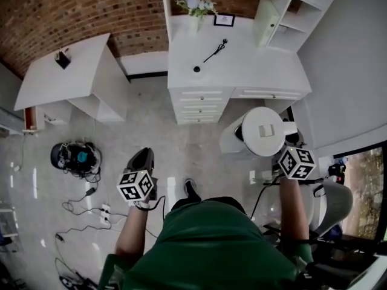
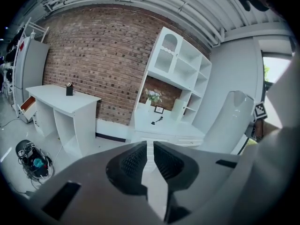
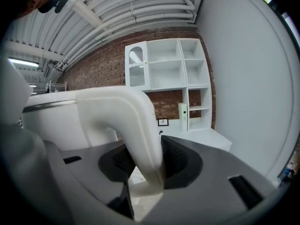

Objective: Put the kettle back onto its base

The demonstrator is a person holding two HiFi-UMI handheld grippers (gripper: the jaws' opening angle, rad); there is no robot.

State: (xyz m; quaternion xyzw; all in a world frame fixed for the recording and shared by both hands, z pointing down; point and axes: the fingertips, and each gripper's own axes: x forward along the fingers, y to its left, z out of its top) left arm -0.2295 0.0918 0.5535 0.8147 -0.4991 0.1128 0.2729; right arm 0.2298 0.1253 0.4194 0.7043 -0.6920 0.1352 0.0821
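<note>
The white kettle (image 1: pixel 263 132) hangs in the air in front of the white drawer desk (image 1: pixel 266 71), to its right side. My right gripper (image 1: pixel 288 142) is shut on its curved handle (image 3: pixel 136 125), with the body (image 3: pixel 56 121) to the left of the jaws. On the desk top lies a small round base with a dark centre (image 1: pixel 196 69) and a black cord (image 1: pixel 216 50). My left gripper (image 1: pixel 144 156) is held over the floor left of the kettle, jaws shut with nothing between them (image 2: pixel 150 149). The kettle (image 2: pixel 232 121) shows at that view's right.
A second white desk (image 1: pixel 60 77) stands at the left against the brick wall. A black round device (image 1: pixel 75 157) with cables and a power strip (image 1: pixel 103 210) lie on the floor. A flower vase (image 1: pixel 196 8), a frame (image 1: pixel 224 20) and shelves (image 1: pixel 296 8) are at the desk's back. A chair (image 1: pixel 335 201) is at the right.
</note>
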